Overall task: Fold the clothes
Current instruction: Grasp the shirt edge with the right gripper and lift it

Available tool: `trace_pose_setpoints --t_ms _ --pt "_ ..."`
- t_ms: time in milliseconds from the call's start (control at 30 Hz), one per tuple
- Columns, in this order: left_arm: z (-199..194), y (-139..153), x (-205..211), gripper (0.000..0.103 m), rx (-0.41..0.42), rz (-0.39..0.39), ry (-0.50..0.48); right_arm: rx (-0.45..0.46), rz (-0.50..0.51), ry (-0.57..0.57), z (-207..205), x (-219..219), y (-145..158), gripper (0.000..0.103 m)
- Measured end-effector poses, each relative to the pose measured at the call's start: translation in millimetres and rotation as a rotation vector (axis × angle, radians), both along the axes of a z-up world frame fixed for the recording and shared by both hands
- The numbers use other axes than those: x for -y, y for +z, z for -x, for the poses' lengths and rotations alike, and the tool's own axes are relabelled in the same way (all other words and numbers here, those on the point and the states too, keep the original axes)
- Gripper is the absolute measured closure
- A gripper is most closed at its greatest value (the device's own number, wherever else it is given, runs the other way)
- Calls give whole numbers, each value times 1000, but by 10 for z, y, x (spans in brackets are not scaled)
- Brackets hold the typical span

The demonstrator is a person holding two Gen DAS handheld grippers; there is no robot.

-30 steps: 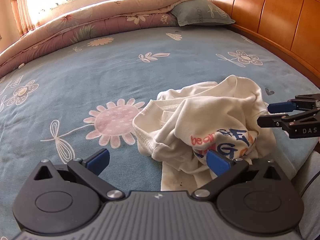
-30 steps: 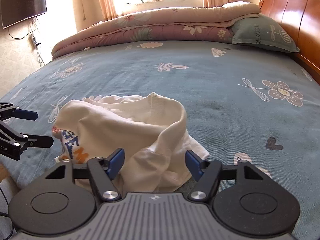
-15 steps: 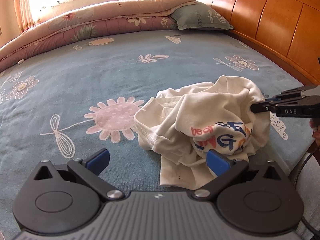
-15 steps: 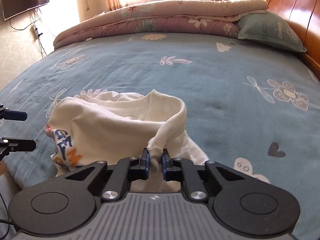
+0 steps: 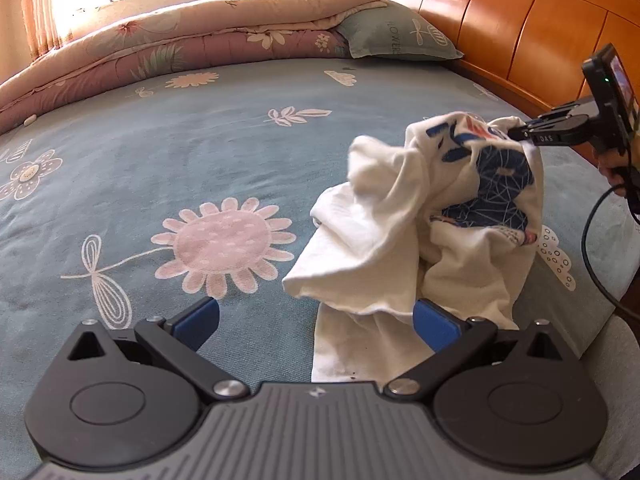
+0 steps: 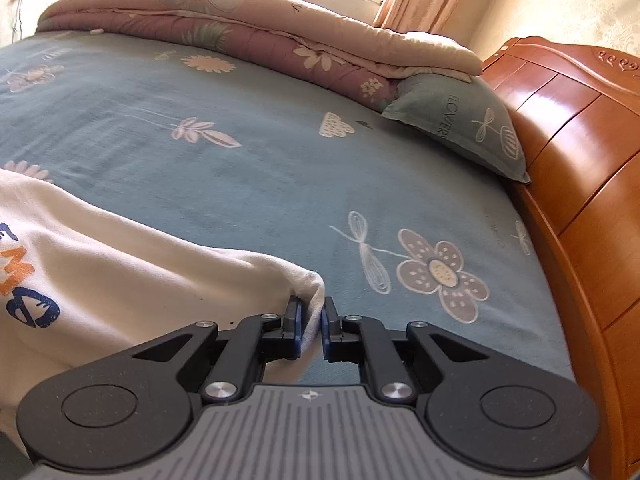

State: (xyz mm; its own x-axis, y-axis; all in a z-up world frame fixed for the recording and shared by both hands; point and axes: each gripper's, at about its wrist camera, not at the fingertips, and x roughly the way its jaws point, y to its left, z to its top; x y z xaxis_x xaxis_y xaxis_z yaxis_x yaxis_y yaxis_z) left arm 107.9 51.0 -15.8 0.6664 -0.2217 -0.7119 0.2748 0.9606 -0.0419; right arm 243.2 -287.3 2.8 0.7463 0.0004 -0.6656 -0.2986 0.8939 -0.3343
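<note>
Clearly soft and light, the shirt droops on the bed; right hand-held gripper pinches its edge, possibly the hem. Left hand-held gripper gapes empty beside it.

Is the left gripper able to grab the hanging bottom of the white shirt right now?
Probably yes. The left gripper is open, and the low edge of the white shirt hangs right between its fingers with nothing in front. The right gripper pinches a different part.

Shirt lies on the bed, toward the headboard side; folded quilt and pillow sit behind it.
</note>
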Motion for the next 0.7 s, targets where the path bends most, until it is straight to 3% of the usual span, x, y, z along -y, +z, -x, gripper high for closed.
trace_pose_setpoints --t_ms 167,300,367,467,700 --pt "-104 -42 35 1 -4 11 -16 14 92 -74 -483 143 -83 90" --pt "-173 -65 41 1 -4 10 -22 -55 42 -104 -713 224 -188 85" --pt "-191 -60 34 1 -3 15 -21 -55 0 -98 -615 205 -183 71" --pt "-192 -35 16 1 0 15 -19 -16 -39 -82 -339 157 -94 60" --pt "-193 74 -28 2 6 41 -33 22 -203 -5 516 82 140 49"
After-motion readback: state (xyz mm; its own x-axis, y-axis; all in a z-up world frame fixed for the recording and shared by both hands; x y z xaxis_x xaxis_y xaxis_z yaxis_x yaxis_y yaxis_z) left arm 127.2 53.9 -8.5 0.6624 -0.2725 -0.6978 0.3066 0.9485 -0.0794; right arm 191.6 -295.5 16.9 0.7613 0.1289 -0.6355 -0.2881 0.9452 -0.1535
